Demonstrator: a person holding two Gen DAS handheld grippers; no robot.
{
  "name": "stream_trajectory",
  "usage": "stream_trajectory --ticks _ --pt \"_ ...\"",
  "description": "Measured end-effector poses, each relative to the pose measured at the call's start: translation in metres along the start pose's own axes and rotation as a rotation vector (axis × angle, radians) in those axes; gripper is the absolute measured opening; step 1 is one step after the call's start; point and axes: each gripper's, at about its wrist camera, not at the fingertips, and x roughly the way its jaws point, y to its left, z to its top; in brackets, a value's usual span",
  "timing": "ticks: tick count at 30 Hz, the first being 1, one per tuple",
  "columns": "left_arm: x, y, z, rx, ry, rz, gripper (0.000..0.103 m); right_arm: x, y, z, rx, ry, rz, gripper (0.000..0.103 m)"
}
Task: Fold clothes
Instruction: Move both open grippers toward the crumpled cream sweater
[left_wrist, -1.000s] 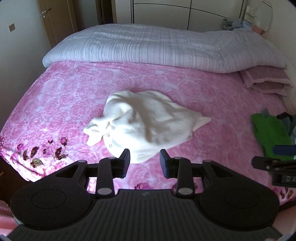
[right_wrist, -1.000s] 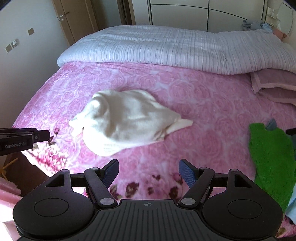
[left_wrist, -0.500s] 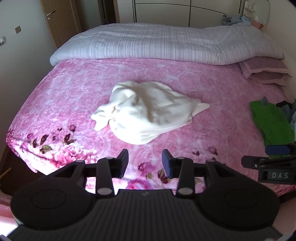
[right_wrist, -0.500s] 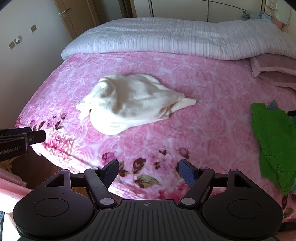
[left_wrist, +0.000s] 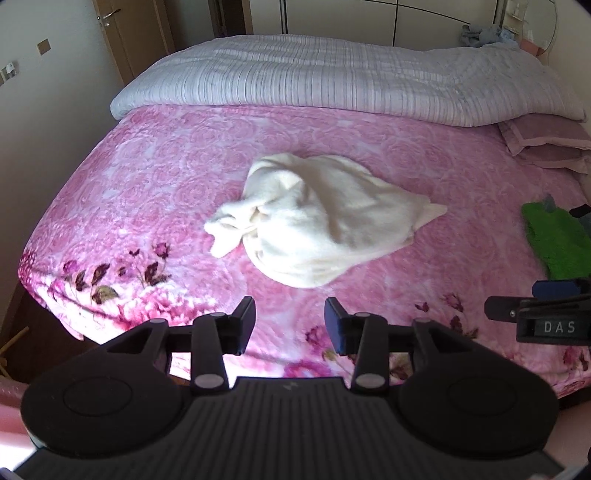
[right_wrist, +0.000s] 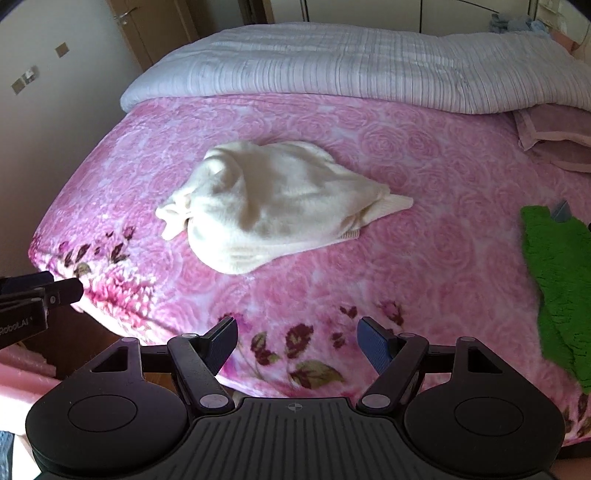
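A crumpled cream-white garment (left_wrist: 317, 218) (right_wrist: 273, 210) lies in a heap in the middle of the pink rose-patterned bed cover (left_wrist: 147, 177) (right_wrist: 424, 258). My left gripper (left_wrist: 290, 325) hovers open over the bed's near edge, well short of the garment, nothing between its fingers. My right gripper (right_wrist: 297, 341) is open wider, also back at the near edge and empty. A green garment (left_wrist: 554, 240) (right_wrist: 557, 280) lies at the bed's right side. Each gripper shows at the margin of the other's view.
A folded grey-white striped quilt (left_wrist: 351, 81) runs across the far end of the bed. Pink pillows (left_wrist: 546, 140) are stacked at the far right. A wooden door (left_wrist: 136, 33) and wall stand to the left. Wardrobe doors rise behind the bed.
Both grippers have drawn back from the white garment toward the bed's near edge, so the garment now looks farther away. The garment itself has not moved. Both stay open.
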Motion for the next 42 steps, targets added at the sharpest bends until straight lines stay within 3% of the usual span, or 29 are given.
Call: stream_trajectory --ticks 8,14,23,32,39,42 --pt "0.037 0.049 0.061 0.042 -0.015 -0.019 0.038 0.026 0.020 0.048 0.069 -0.032 -0.042 0.075" --pt "0.067 0.089 0.087 0.062 0.008 -0.051 0.040 0.049 0.022 0.069 0.155 -0.029 -0.102 0.075" --pt "0.130 0.143 0.075 0.039 0.124 -0.065 0.041 0.096 0.017 0.052 0.260 0.073 -0.190 0.075" --pt "0.184 0.160 0.047 -0.018 0.207 -0.084 0.045 0.151 0.019 0.038 0.213 0.181 -0.212 0.075" --pt "0.240 0.161 0.035 -0.066 0.198 -0.106 0.051 0.212 0.003 0.046 0.157 0.171 -0.198 0.075" --pt "0.269 0.162 0.036 -0.098 0.181 -0.134 0.052 0.233 -0.023 0.051 0.270 0.124 -0.155 0.075"
